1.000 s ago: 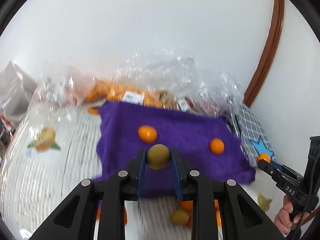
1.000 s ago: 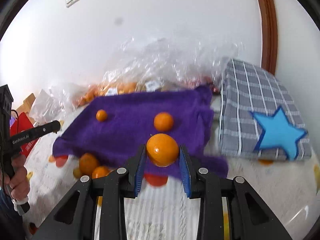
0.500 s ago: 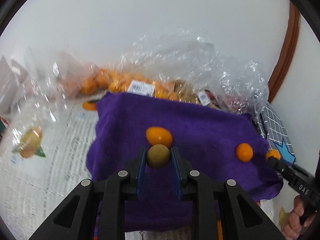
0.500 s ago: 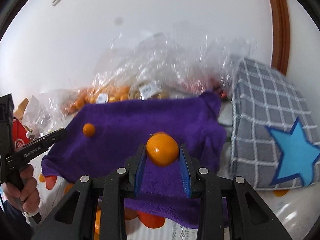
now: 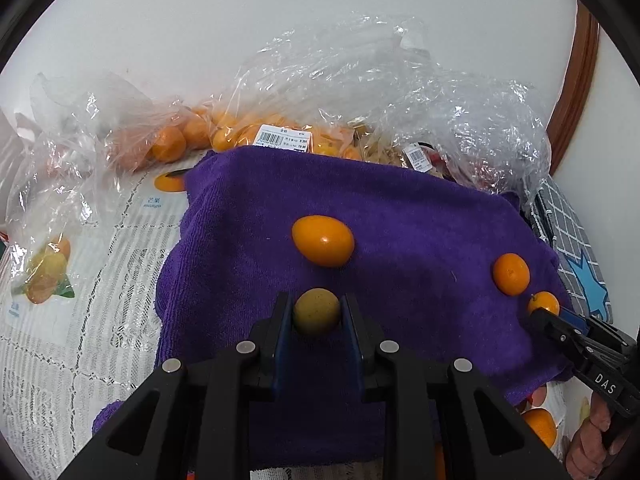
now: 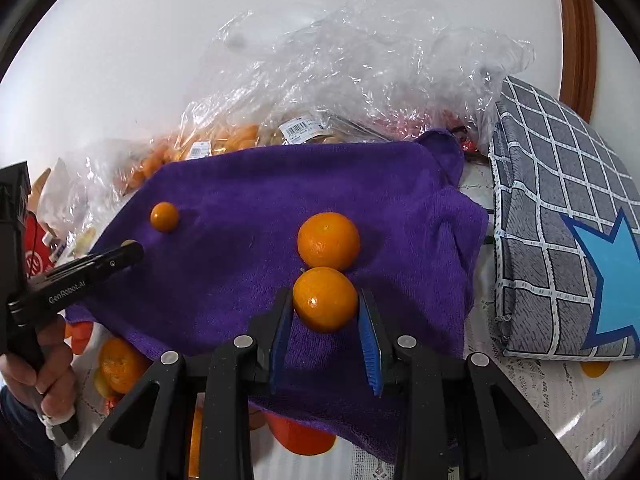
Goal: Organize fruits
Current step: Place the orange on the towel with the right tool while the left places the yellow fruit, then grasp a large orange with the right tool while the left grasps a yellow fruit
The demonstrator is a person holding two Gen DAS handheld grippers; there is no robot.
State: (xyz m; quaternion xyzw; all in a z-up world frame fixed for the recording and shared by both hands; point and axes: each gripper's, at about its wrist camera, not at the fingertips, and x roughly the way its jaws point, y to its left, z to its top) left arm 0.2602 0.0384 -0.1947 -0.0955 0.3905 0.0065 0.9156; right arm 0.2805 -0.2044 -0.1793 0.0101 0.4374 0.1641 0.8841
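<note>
Left gripper (image 5: 316, 312) was clamped on a small yellow-green fruit (image 5: 317, 311) over the purple towel (image 5: 420, 216), with an orange kumquat (image 5: 323, 241) lying at 12 o'clock from it. Right gripper (image 6: 325, 310) squeezed a mandarin (image 6: 325, 299) (another mandarin (image 6: 329, 241) sat touching it at 12). Bagged fruit (image 5: 224, 132) sat behind.
</note>
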